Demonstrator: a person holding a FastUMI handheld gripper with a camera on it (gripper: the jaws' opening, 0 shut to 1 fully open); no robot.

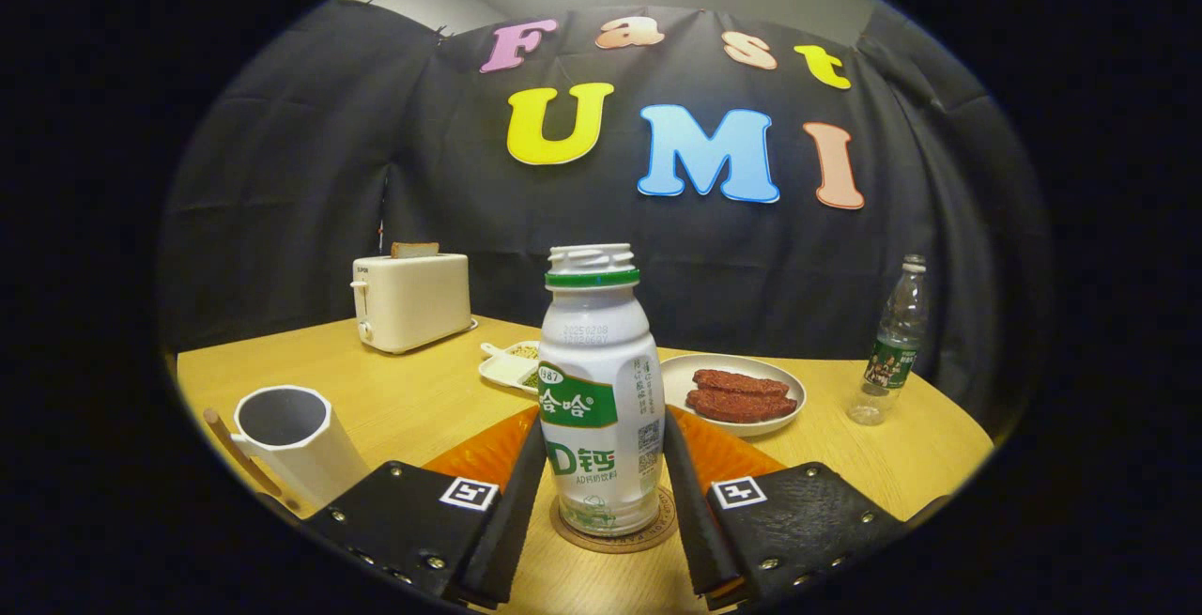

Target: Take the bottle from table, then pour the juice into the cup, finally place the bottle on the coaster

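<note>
A white juice bottle (601, 380) with a green label and no cap stands upright on a round brown coaster (657, 532). My gripper (604, 422) holds it: the left fingertip (533, 446) and right fingertip (678, 451) each lie against a side of the bottle at label height. The white cup (286, 437), grey inside, stands on the wooden table to the left of the left finger, a little nearer than the bottle. I cannot see into the cup far enough to tell its contents.
An orange mat (479, 451) lies under the coaster area. Beyond the bottle are a small white dish (507, 366), a white plate (676, 376) with sausages and a cream toaster (410, 300) at the back left. A clear water bottle (892, 343) stands at the right.
</note>
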